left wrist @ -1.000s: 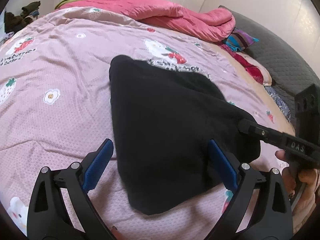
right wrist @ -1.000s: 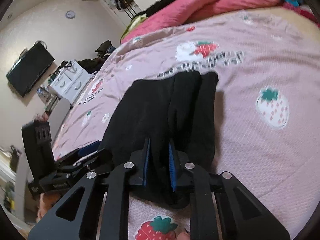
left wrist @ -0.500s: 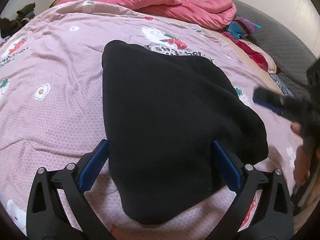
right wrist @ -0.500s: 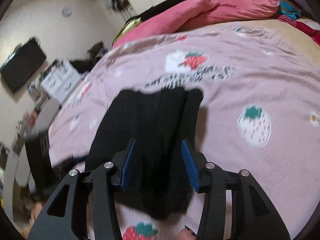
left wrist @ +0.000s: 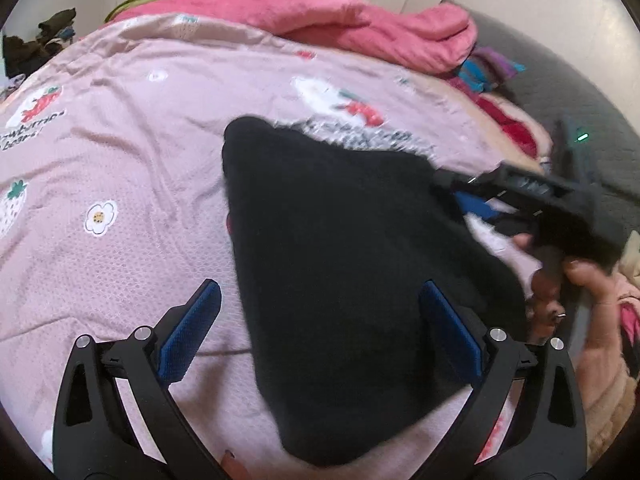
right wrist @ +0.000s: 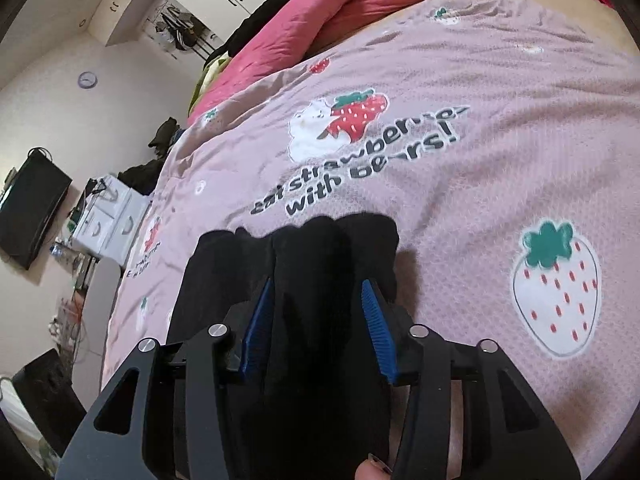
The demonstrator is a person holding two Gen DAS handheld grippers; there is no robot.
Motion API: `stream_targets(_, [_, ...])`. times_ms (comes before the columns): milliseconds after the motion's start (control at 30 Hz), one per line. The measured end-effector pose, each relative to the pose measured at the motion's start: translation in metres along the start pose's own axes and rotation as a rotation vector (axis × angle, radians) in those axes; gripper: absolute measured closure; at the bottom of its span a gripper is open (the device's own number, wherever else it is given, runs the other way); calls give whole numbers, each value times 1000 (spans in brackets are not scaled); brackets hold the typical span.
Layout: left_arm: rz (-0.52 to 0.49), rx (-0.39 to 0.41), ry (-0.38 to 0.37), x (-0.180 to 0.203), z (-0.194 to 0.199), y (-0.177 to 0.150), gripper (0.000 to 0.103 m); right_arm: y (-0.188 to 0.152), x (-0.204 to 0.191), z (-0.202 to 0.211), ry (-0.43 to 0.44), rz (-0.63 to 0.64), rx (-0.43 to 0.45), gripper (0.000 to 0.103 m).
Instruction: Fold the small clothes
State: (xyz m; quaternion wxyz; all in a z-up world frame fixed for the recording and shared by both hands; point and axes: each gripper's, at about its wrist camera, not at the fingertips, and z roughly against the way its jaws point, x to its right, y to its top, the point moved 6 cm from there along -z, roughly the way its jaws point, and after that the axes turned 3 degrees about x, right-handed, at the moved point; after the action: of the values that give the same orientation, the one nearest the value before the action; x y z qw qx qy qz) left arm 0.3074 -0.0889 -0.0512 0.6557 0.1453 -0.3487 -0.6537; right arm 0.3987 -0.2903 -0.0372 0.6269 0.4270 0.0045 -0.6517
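A black garment [left wrist: 340, 240] lies folded lengthwise on the pink strawberry-print bedsheet [left wrist: 120, 168]. My left gripper [left wrist: 320, 286] hangs wide open over its near end; one finger is over the sheet, the other over the cloth, and nothing is held. My right gripper [left wrist: 460, 192], in a person's hand [left wrist: 576, 280], sits at the garment's right edge near the far corner. In the right wrist view this gripper [right wrist: 317, 282] is partly open and closing, with a raised fold of the black garment [right wrist: 320, 236] between its blue pads [right wrist: 372, 312]. The pads do not visibly press the cloth.
A pink duvet [left wrist: 340, 20] is heaped at the far side of the bed, with colourful clothes [left wrist: 492, 68] and a dark padded headboard [left wrist: 560, 92] to the right. Beyond the bed's left edge stand white drawers [right wrist: 108, 216] and a wall TV [right wrist: 28, 208].
My right gripper let go of the garment's folds, its jaws spreading, and slid along the right edge toward the far corner. The left gripper stayed nearly still and wide open.
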Motion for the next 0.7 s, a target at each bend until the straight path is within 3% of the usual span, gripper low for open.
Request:
stream_targets(133, [17,-7,-20,-2,-7,0,10,5,-12,3,-14,70,31,64])
stream_targets(333, [32,-2,-32,-2,-10,-2,10,-4,-8,-15,-67,107,-19,65])
stream_targets(367, [31,-2,-32,-2,-10,-2,10,-5,-8,-17,-58,104,-20,66])
stream_targets(433, [30,-2,-32,-2,-10,-1,10,-5,-11,-17,-45,116,-13,86])
stream_targets(500, [24,0,-28,-1,-9,-1,10,-4,-17,-15,-40,139,4,94])
stream_targets(700, [15,46,-36,6,1,10,10,7,-54,18,-46,290,132,96])
